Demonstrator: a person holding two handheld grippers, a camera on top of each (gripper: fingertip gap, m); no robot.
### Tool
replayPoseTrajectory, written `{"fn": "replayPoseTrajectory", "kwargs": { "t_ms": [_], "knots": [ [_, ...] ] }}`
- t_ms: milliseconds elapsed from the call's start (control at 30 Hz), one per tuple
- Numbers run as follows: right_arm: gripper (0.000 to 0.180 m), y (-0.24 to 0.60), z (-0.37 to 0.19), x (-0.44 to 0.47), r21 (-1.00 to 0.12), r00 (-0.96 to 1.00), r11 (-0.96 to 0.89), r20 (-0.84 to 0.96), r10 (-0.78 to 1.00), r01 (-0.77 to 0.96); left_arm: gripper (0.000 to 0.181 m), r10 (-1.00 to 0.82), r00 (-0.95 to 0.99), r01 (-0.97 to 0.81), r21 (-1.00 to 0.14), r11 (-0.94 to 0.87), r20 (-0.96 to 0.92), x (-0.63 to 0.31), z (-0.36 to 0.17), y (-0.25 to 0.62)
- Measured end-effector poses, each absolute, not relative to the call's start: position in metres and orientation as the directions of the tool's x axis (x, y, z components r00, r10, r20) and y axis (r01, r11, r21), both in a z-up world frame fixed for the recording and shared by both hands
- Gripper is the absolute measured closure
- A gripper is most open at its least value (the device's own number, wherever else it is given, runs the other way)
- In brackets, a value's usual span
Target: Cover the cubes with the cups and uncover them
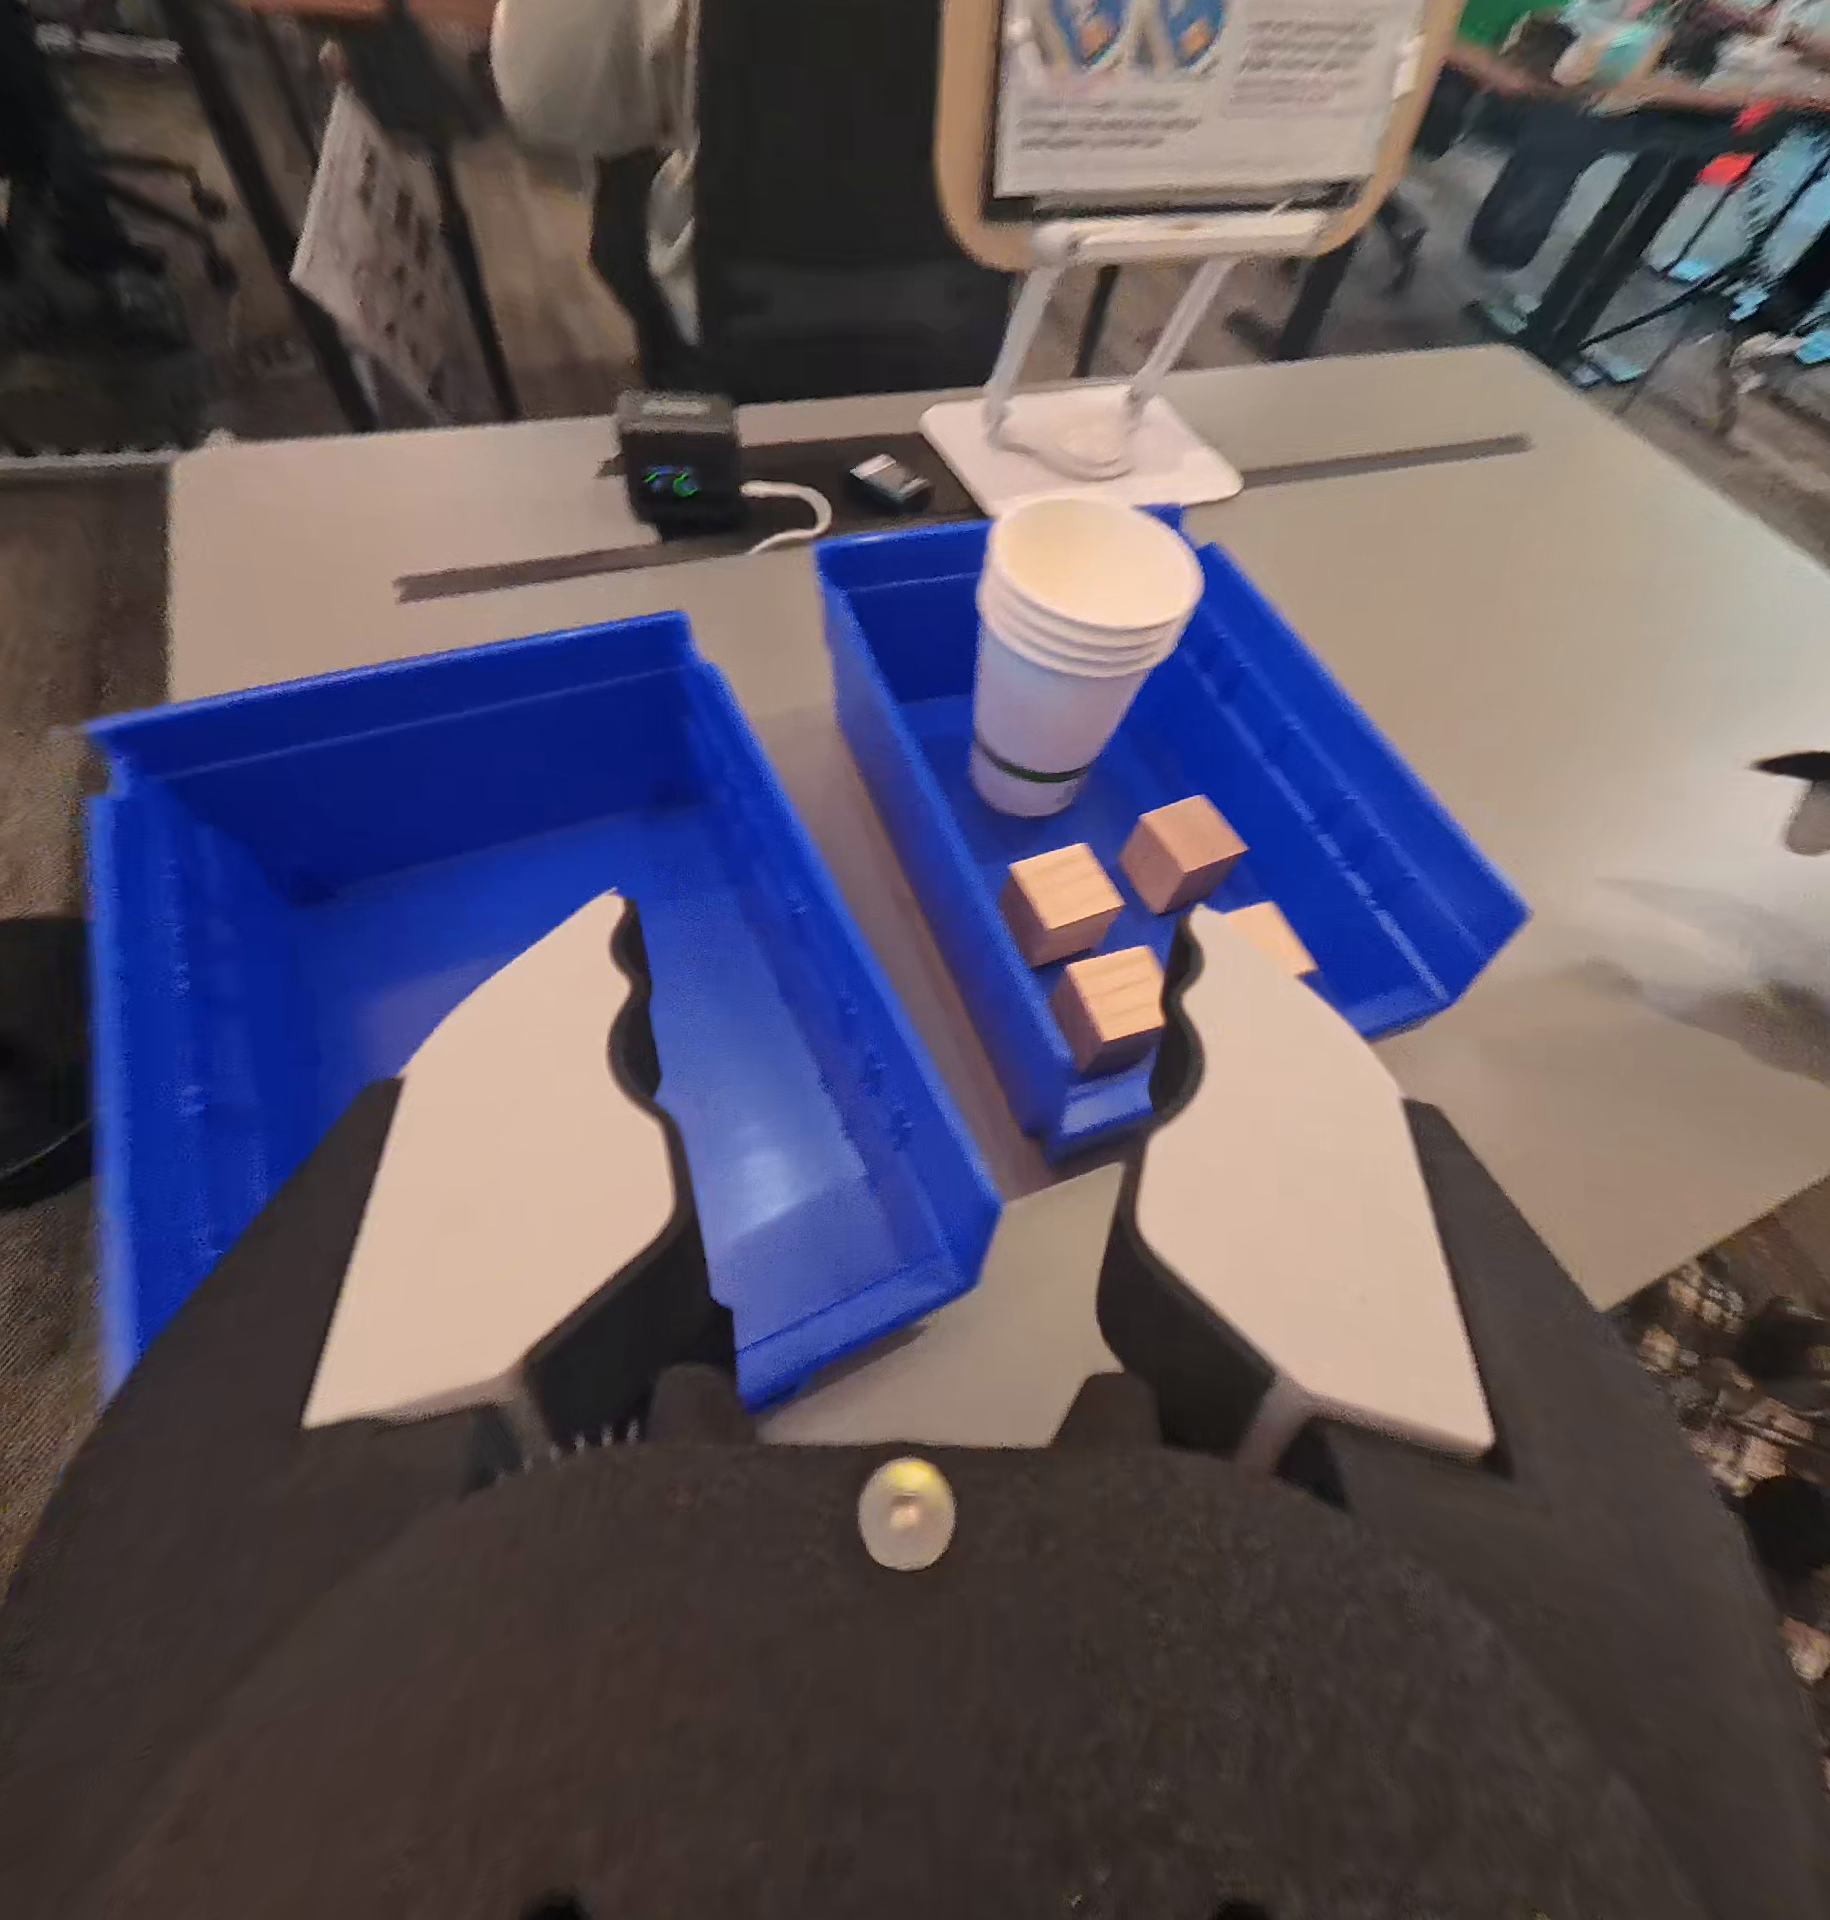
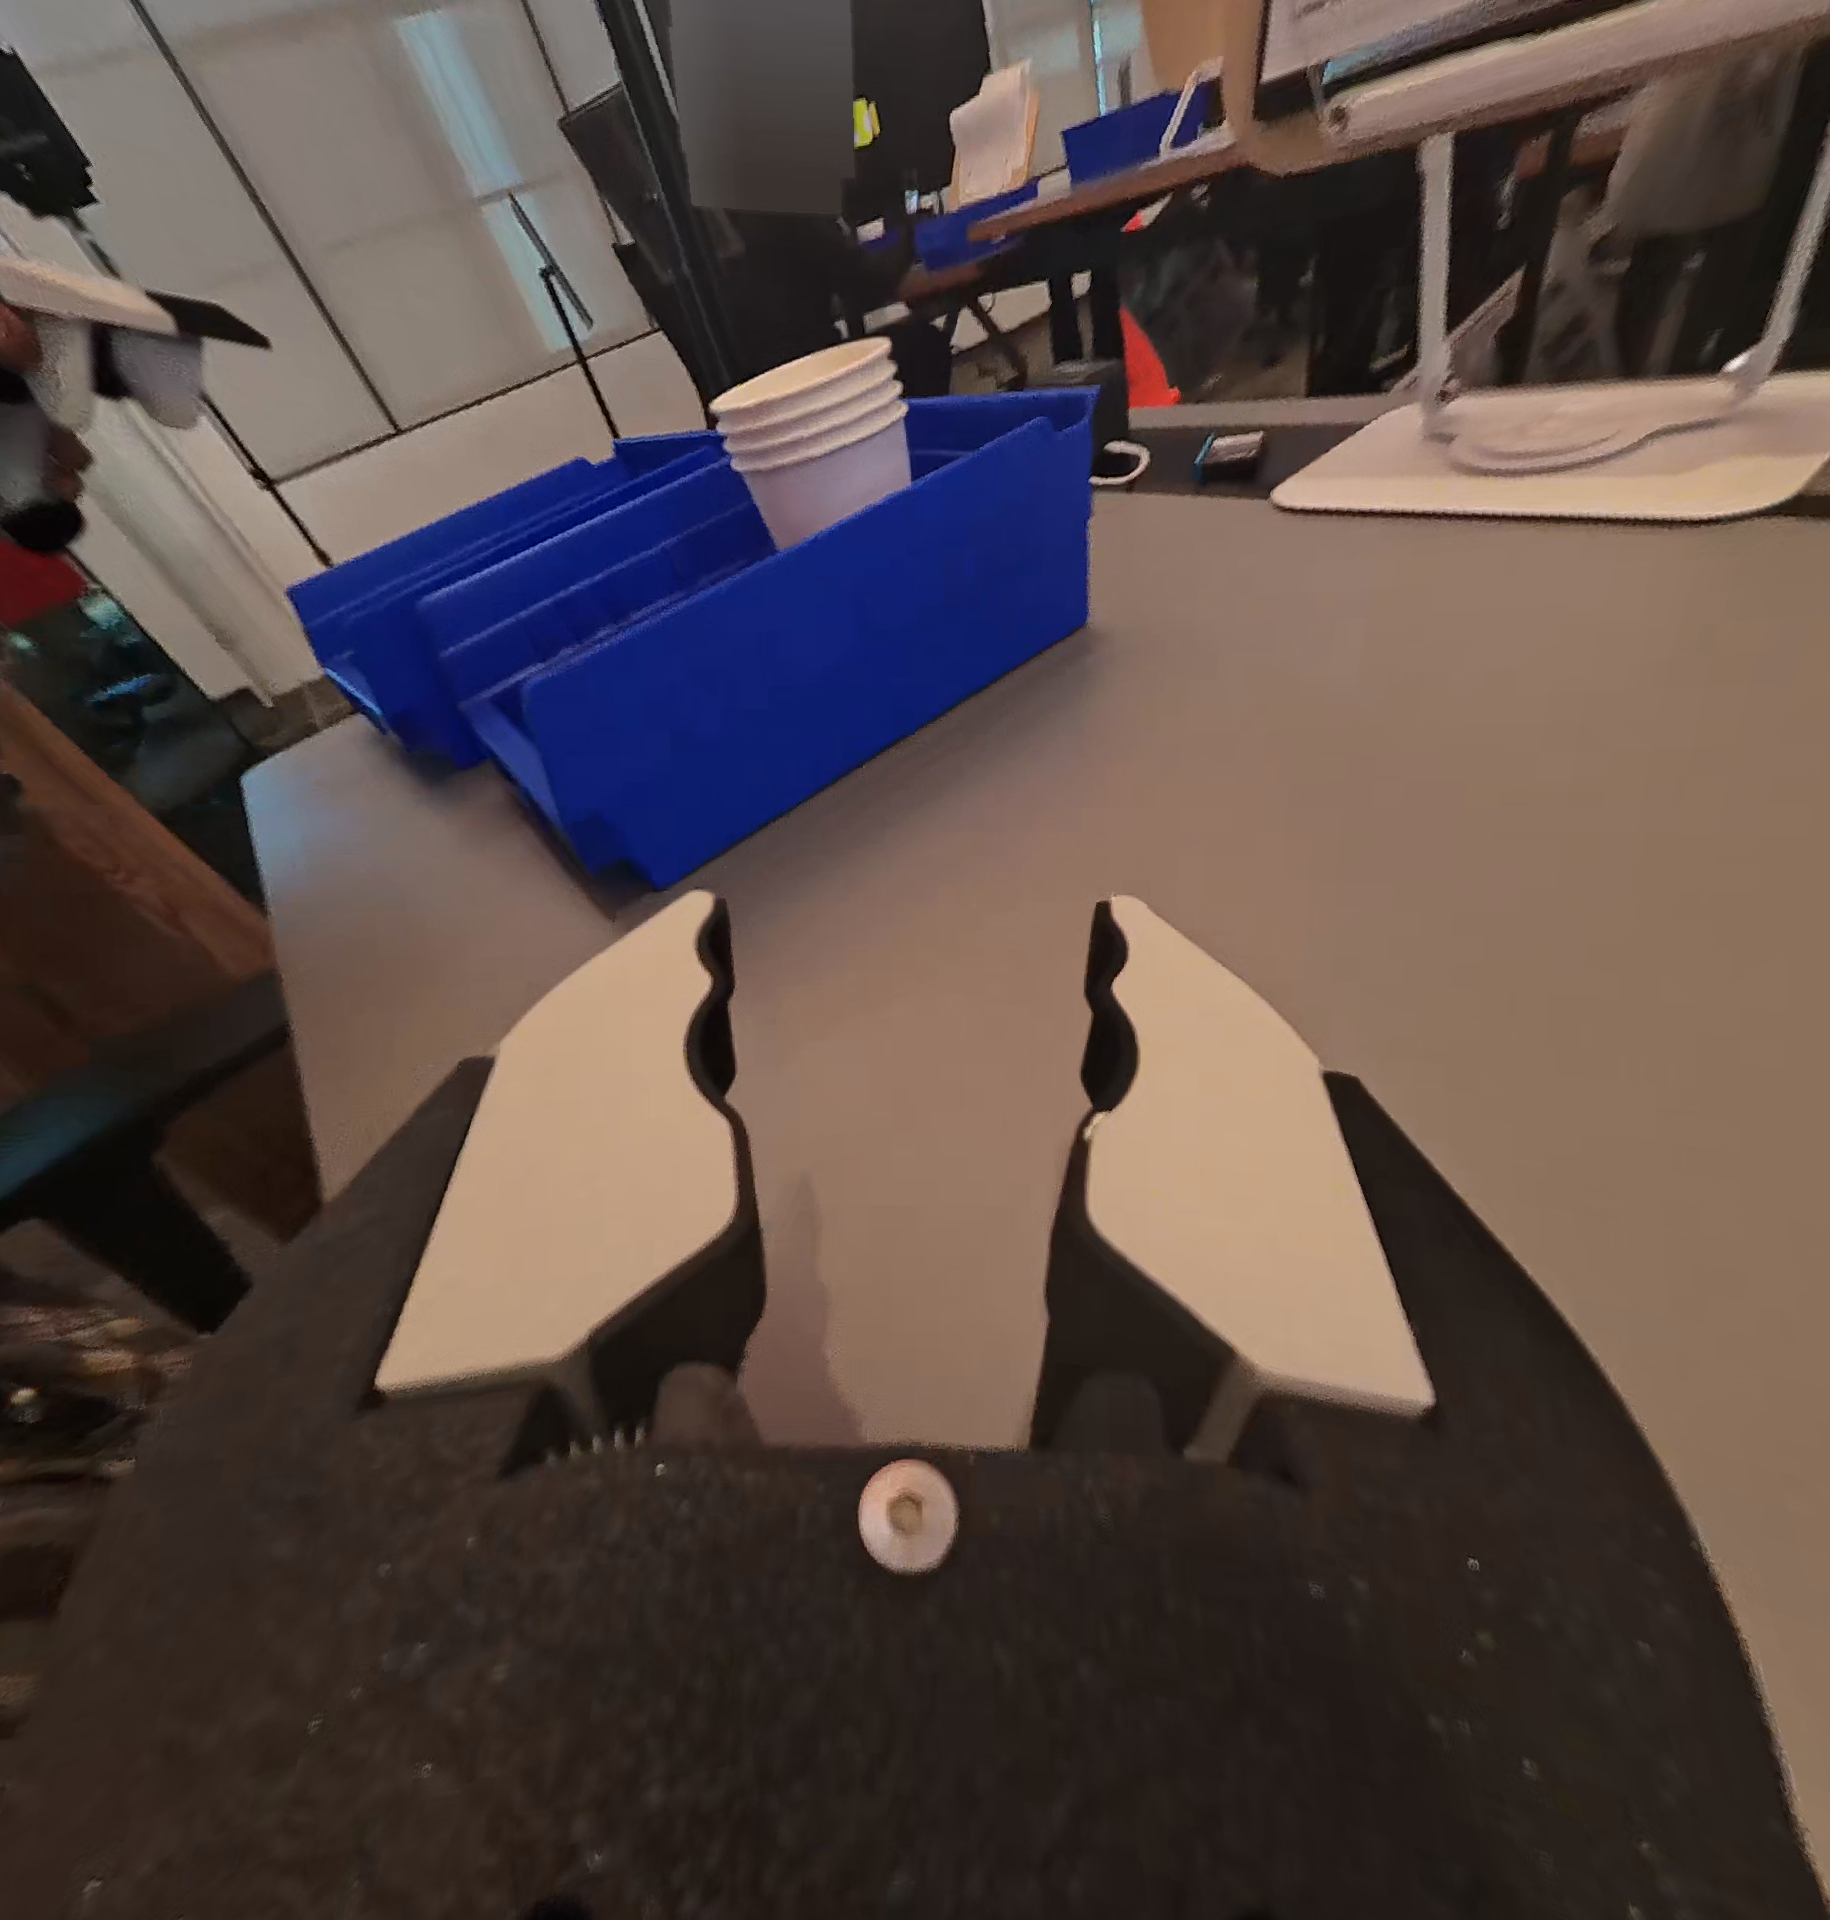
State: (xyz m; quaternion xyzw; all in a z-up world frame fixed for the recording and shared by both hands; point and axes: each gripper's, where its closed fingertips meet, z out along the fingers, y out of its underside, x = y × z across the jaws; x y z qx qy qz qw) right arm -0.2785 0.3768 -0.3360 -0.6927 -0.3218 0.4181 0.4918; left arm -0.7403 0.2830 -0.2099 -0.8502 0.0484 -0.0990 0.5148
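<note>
Cups [image 1: 1077,644] stand nested in one stack, mouths up and leaning a little, at the far end of the right-hand blue bin [image 1: 1430,831] in the left wrist view. Nearer than the stack, on the same bin floor, lie wooden cubes [image 1: 1062,902]: three show plainly and a fourth peeks out from behind the left gripper's [image 1: 906,935] right finger. Left of that bin sits a second blue bin [image 1: 215,987] with nothing in it. The left gripper hangs above both bins, its jaws wide apart and holding nothing.

From the right wrist view, the right gripper [image 2: 906,914] is low over bare desk [image 2: 1410,779], well apart from the bin, jaws apart and empty. The stack of cups [image 2: 823,447] rises above the bin wall [image 2: 786,675]; the cubes are hidden behind that wall.

Nothing is covered yet, so the first job is likely lifting one cup off the stack. Pinching only the top cup's rim while the other gripper steadies the lower cups should keep the rest from coming up with it.
</note>
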Motion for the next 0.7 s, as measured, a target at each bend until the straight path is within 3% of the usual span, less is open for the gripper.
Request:
{"fn": "replayPoseTrajectory", "kwargs": {
  "t_ms": [167,333,500,700],
  "knots": [
    [0.115,0.383,-0.334,-0.265,-0.975,0.463,-0.223,-0.204,0.863,-0.014,0.086,0.001,0.998,0.051,-0.787,-0.615,0.064,-0.824,-0.216,0.299],
    [0.114,0.385,-0.334,-0.264,-0.978,0.459,-0.207,-0.192,0.867,-0.017,0.084,0.152,0.987,0.153,-0.651,-0.744,0.058,-0.897,-0.255,0.297],
    [0.117,0.38,-0.332,-0.266,-0.984,0.45,-0.176,-0.159,0.879,-0.003,0.084,0.215,0.96,0.28,-0.544,-0.791,0.18,-0.917,-0.297,0.297],
    [0.12,0.378,-0.34,-0.274,-0.984,0.45,-0.161,-0.11,0.886,0.075,0.091,0.274,0.949,0.313,-0.406,-0.859,0.153,-0.932,-0.331,0.291]
  ]
}}
